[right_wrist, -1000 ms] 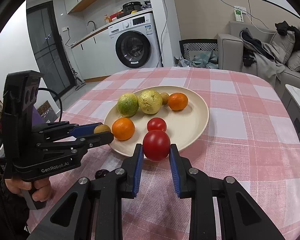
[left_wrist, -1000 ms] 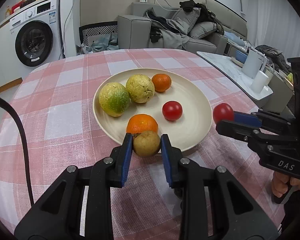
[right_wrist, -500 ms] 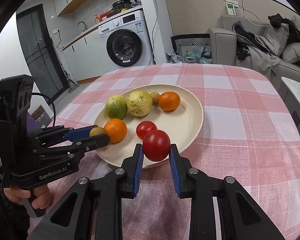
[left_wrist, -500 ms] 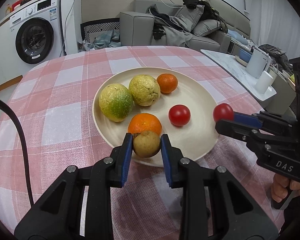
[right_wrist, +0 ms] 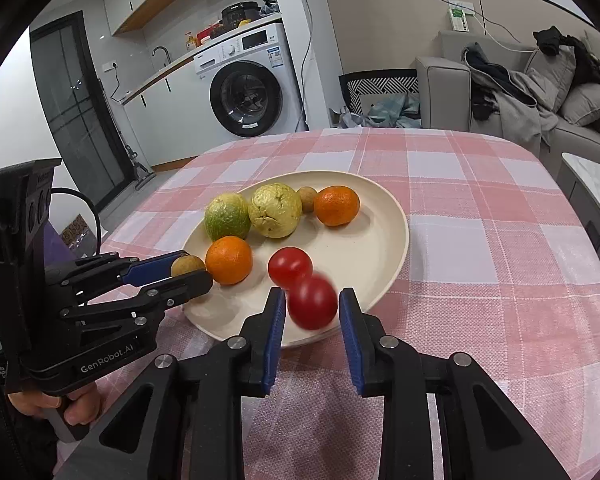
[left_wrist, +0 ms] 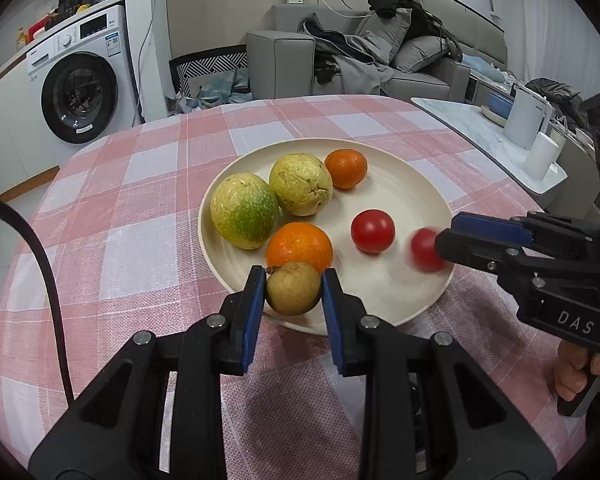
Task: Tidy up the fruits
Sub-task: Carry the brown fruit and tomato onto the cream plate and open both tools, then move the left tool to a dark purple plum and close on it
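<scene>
Red tomato (right_wrist: pixel 312 301), blurred, slips from the right gripper (right_wrist: pixel 312 312) as its jaws have just been opening, onto the plate (right_wrist: pixel 396 232) at lower centre. Left gripper (left_wrist: pixel 293 290) jaws pinch a brown fruit (left_wrist: pixel 293 288), not yet released.

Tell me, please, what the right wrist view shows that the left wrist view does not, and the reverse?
Only the right wrist view shows a small brown fruit behind the pale guava, plus the gap between the right gripper pads and the blurred tomato; its jaws have just been opening.

Only the left wrist view shows the left gripper head-on, pads pressing the brown fruit.

Both show the plate, two oranges, the green fruit and the resting tomato.
</scene>
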A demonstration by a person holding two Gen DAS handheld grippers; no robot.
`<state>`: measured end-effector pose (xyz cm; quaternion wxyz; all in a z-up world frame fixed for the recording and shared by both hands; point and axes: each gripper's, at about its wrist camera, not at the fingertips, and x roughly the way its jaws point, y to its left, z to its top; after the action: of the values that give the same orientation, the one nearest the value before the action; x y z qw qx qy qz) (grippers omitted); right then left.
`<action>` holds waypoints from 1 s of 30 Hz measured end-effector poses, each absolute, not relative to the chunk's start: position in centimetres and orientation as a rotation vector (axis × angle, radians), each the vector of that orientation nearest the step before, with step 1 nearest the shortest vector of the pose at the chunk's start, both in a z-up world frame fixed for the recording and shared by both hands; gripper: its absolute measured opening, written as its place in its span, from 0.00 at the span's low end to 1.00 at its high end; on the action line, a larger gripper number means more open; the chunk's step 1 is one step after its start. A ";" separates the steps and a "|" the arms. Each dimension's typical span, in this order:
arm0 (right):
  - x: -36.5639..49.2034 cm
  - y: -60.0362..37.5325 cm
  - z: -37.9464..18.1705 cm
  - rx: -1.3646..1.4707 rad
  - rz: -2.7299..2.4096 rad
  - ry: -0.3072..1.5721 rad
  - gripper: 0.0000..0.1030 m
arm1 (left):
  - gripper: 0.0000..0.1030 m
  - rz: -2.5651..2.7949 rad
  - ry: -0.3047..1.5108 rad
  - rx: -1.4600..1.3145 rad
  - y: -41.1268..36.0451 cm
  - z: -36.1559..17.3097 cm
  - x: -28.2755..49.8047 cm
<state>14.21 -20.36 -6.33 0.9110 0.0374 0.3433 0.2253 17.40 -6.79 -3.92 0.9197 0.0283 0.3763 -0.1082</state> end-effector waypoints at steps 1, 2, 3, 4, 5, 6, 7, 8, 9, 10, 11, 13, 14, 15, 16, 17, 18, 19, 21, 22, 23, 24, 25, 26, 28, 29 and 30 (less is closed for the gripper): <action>14.1 -20.4 -6.2 0.075 0.458 0.698 0.35 | 0.26 -0.225 0.773 0.053 -6.7 -3.9 17.4; 13.9 -20.6 -6.1 0.075 0.448 0.681 0.41 | 0.27 -0.228 0.772 0.047 -6.6 -3.8 17.3; 13.7 -20.7 -5.9 0.078 0.442 0.665 0.44 | 0.33 -0.236 0.770 0.037 -6.4 -3.7 17.1; 13.5 -21.0 -5.7 0.084 0.438 0.649 0.49 | 0.45 -0.248 0.764 0.025 -6.3 -3.5 16.9; 13.4 -21.3 -5.6 0.096 0.443 0.646 0.50 | 0.53 -0.245 0.757 0.020 -6.2 -3.3 16.6; 13.3 -21.5 -5.5 0.106 0.447 0.648 0.51 | 0.70 -0.235 0.746 0.018 -6.1 -3.1 16.2; 13.3 -21.8 -5.4 0.112 0.447 0.651 0.54 | 0.81 -0.224 0.730 0.020 -6.0 -2.8 15.8; 13.2 -21.9 -5.4 0.113 0.439 0.654 0.63 | 0.82 -0.220 0.712 0.024 -5.9 -2.5 15.2; 13.1 -22.0 -5.3 0.112 0.432 0.658 0.68 | 0.83 -0.222 0.701 0.028 -5.9 -2.2 14.8; 13.0 -22.2 -5.2 0.115 0.426 0.660 0.79 | 0.86 -0.225 0.698 0.032 -5.8 -1.9 14.3; 12.8 -22.4 -5.1 0.122 0.429 0.661 0.87 | 0.88 -0.226 0.695 0.036 -5.7 -1.6 13.9; 12.3 -22.7 -4.9 0.134 0.437 0.657 0.95 | 1.00 -0.220 0.677 0.034 -5.3 -1.1 12.9; 12.1 -22.7 -4.7 0.131 0.442 0.658 1.00 | 1.00 -0.220 0.664 0.030 -5.1 -0.8 12.3; 11.8 -22.6 -4.6 0.125 0.444 0.661 1.00 | 1.00 -0.222 0.660 0.025 -4.9 -0.6 11.9; 11.5 -22.4 -4.4 0.112 0.447 0.663 1.00 | 1.00 -0.222 0.659 0.020 -4.8 -0.4 11.5; 11.3 -22.3 -4.3 0.097 0.450 0.666 1.00 | 1.00 -0.221 0.658 0.014 -4.6 -0.3 11.1; 11.0 -22.1 -4.2 0.080 0.450 0.667 1.00 | 1.00 -0.221 0.653 0.010 -4.5 -0.1 10.6; 10.7 -22.0 -4.1 0.064 0.447 0.668 1.00 | 1.00 -0.221 0.646 0.006 -4.4 0.1 10.1; 10.2 -21.8 -4.0 0.050 0.463 0.673 1.00 | 1.00 -0.219 0.635 0.008 -4.2 0.3 9.0; 10.0 -21.7 -4.0 0.046 0.472 0.679 1.00 | 1.00 -0.219 0.630 0.010 -4.1 0.3 8.5; 9.8 -21.6 -4.0 0.039 0.476 0.684 1.00 | 1.00 -0.221 0.626 0.016 -4.1 0.3 8.0; 9.7 -21.4 -4.0 0.028 0.475 0.688 1.00 | 1.00 -0.215 0.623 0.023 -4.1 0.3 7.6; 9.6 -21.3 -4.0 0.020 0.473 0.692 1.00 | 1.00 -0.210 0.621 0.027 -4.1 0.3 7.2; 9.5 -21.2 -4.0 0.012 0.475 0.695 1.00 | 1.00 -0.209 0.625 0.029 -4.1 0.2 6.8; 9.3 -21.0 -4.2 0.002 0.488 0.696 1.00 | 1.00 -0.222 0.635 0.024 -4.1 -0.2 6.3; 9.3 -20.9 -4.3 -0.005 0.495 0.698 1.00 | 1.00 -0.235 0.643 0.021 -4.2 -0.3 6.1; 9.2 -20.9 -4.5 -0.009 0.499 0.703 1.00 | 1.00 -0.242 0.652 0.022 -4.3 -0.5 6.1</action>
<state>9.25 -20.85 -4.46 0.9085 -0.0045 0.3407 0.2420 6.08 -4.34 -0.48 0.9402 0.0109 0.3192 -0.1184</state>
